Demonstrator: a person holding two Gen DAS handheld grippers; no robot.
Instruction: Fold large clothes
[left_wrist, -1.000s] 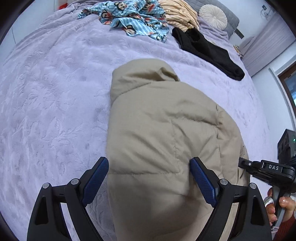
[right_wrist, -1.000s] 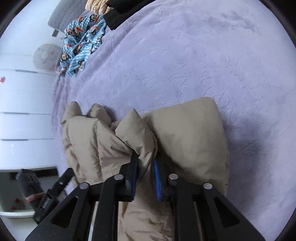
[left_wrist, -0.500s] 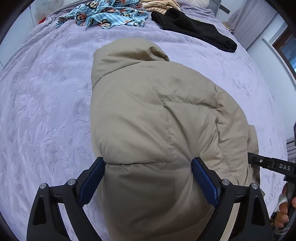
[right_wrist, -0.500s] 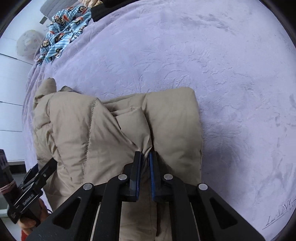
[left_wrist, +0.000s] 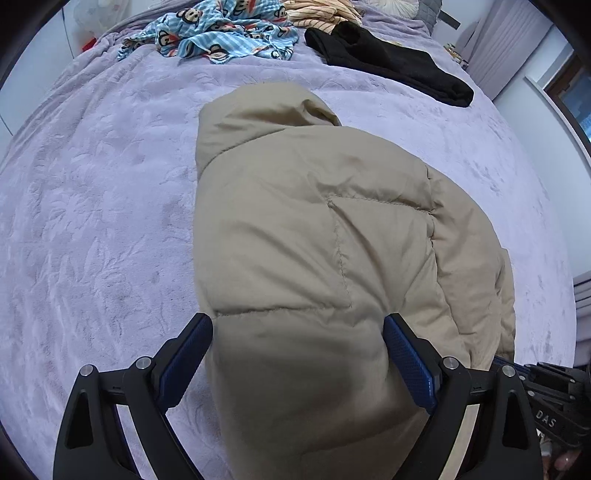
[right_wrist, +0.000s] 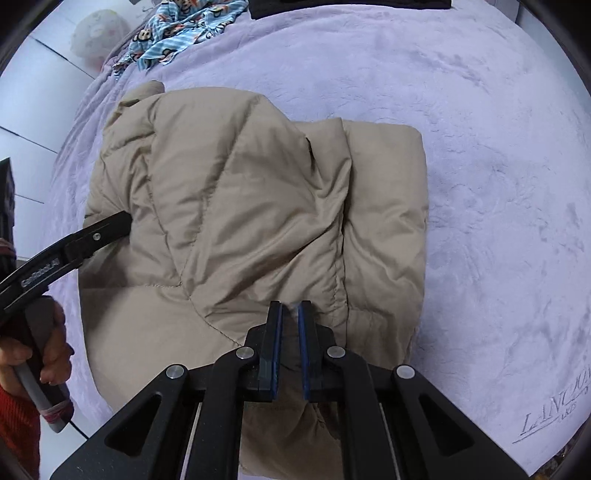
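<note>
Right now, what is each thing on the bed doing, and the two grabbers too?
Tan puffy jacket: lying on the bed, partly folded over itself.
Left gripper: fingers wide open, one on each side of the jacket's near end.
Right gripper: fingers shut on a pinch of jacket fabric.
Monkey-print cloth: crumpled, unfolded, at the far side.
Black garment: lying loose, unfolded.
Striped yellow cloth: bunched up.
Purple blanket: spread flat over the bed.

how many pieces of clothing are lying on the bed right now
4: the beige puffer jacket in the middle, and along the far edge the blue monkey-print garment, the striped cream garment and the black garment. More may lie outside the view.
</note>
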